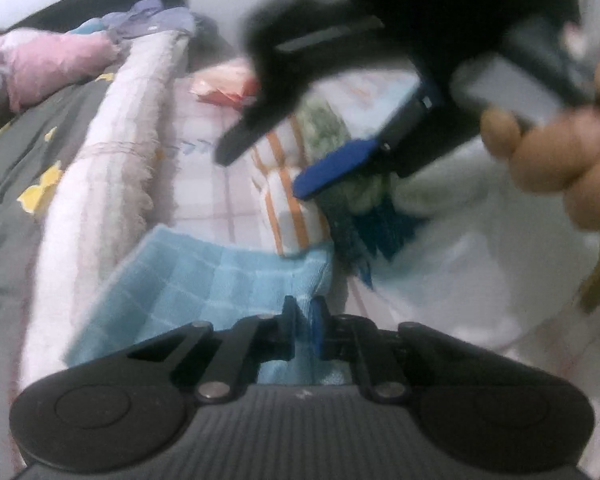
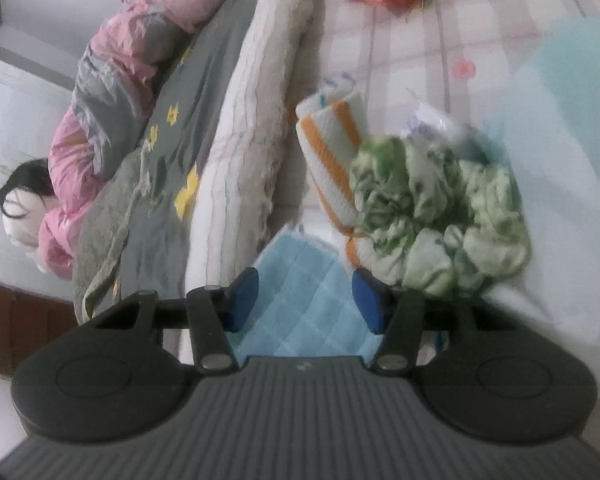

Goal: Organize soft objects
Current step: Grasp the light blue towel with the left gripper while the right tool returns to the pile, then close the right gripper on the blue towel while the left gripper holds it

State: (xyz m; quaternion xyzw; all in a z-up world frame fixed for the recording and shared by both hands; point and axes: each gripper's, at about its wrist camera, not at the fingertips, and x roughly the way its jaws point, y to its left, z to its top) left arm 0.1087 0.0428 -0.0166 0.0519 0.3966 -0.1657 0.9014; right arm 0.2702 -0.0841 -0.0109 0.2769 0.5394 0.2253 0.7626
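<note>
The left tool [image 1: 304, 322] pinches the limp blue checked cloth [image 1: 204, 276] at its edge on the bed [image 2: 400, 40]; the right tool [image 2: 306, 300] hovers half-open and empty above it.

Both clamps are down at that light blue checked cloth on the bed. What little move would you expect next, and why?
Probably the right gripper closes on the light blue checked cloth. Its jaws stand open astride one edge of the cloth, while the left gripper is already shut on another edge. With both edges pinched, the cloth could be lifted clear of the orange-striped towel and folded.
</note>
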